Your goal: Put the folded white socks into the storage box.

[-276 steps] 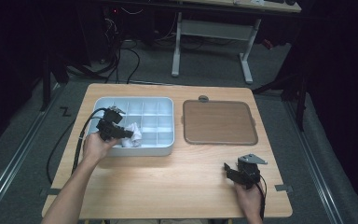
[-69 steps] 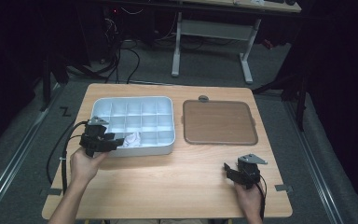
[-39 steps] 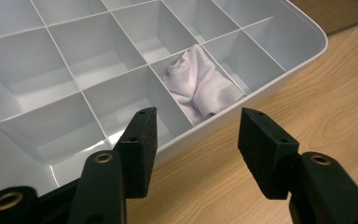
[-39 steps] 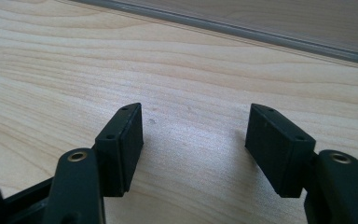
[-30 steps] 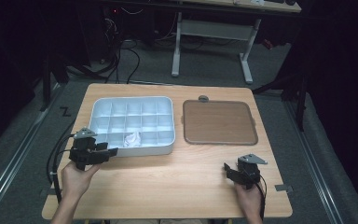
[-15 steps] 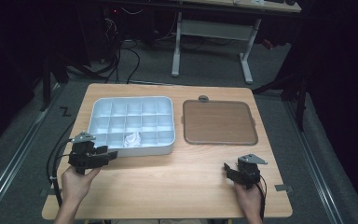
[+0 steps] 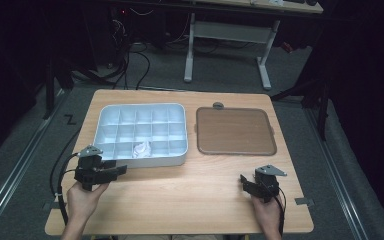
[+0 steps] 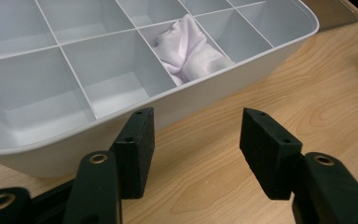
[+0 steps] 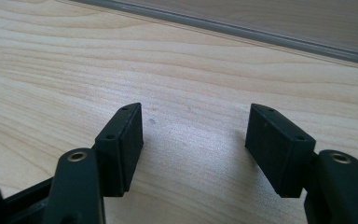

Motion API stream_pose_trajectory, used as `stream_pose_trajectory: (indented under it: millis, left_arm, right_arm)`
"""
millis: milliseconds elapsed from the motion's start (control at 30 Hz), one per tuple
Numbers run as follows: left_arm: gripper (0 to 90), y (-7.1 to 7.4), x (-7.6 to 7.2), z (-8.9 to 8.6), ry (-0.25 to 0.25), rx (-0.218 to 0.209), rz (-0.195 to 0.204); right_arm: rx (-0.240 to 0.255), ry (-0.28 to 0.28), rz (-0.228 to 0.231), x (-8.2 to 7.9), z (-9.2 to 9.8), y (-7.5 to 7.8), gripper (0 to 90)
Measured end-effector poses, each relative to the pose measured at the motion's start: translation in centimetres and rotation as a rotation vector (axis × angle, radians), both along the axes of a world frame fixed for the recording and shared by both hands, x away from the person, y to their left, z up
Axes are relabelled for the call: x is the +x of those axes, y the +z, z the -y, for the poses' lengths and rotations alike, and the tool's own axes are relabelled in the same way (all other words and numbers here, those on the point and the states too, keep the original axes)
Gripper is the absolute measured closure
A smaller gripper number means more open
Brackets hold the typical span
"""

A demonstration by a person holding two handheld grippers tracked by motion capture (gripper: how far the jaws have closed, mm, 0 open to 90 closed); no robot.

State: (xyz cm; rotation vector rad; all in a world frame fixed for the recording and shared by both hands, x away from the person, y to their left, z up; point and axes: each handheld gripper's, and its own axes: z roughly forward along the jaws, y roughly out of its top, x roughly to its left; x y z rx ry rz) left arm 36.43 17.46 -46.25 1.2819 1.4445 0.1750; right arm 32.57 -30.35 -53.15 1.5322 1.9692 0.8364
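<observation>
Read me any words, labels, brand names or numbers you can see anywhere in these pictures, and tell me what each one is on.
None: no readable text in any view.
The white divided tray, the white cloth in it, the brown tray and the wooden table carry no lettering.
The left tool and right tool show plain black pads.
A dark Z-shaped mark on the floor looks like tape rather than writing.
</observation>
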Motion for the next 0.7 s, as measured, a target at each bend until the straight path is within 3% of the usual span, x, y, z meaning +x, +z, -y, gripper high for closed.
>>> stream_pose_trajectory:
  millis: [700]
  left_arm:
    - [43.9, -1.6, -0.6, 0.0, 0.012, -0.024, -0.023]
  right_arm:
    - [-0.001, -0.001, 0.0, 0.0, 0.0, 0.0, 37.2]
